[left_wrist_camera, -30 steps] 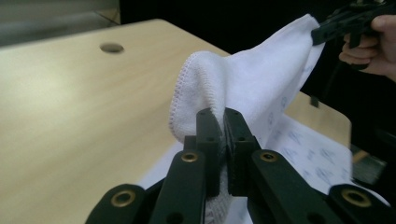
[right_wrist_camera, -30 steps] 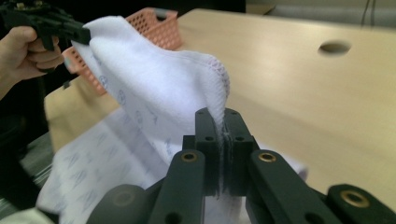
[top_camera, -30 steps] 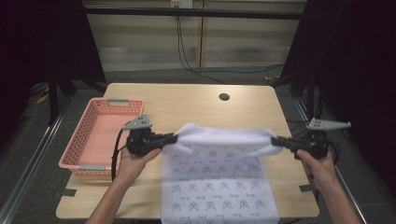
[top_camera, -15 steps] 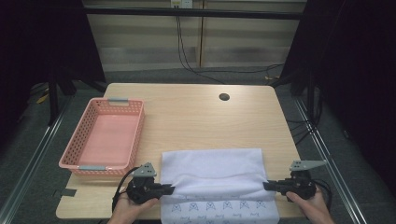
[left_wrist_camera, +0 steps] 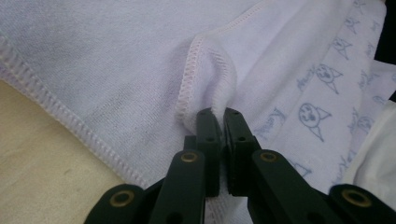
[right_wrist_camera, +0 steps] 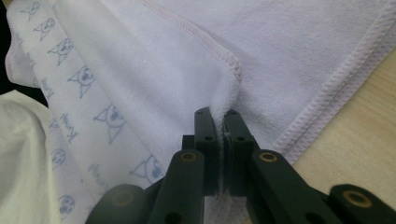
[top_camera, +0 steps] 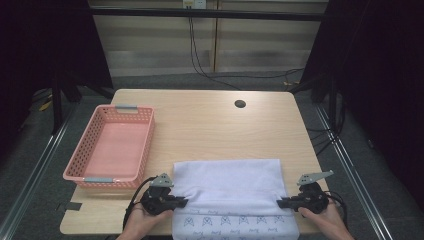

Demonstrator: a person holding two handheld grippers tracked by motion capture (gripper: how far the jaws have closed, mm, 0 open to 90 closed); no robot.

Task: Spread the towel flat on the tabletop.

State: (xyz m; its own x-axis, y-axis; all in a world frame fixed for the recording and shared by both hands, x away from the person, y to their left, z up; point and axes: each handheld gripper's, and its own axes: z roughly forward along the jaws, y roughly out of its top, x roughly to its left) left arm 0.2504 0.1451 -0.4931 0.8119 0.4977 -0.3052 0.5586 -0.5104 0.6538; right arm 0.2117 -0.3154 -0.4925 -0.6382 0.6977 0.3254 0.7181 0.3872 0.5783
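Both grippers' fingers pinched tight on the towel.

Pink basket on wooden table, left side

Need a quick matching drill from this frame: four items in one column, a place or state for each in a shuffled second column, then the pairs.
Column one:
1. towel
2. pink basket
3. left gripper
4. round hole

Column two:
A. in the tabletop, far side
B. jaws shut on a towel corner
C. folded over at the table's near edge, printed side showing below
D. stands on the left of the table, nothing in it

Pairs: 1-C, 2-D, 3-B, 4-A
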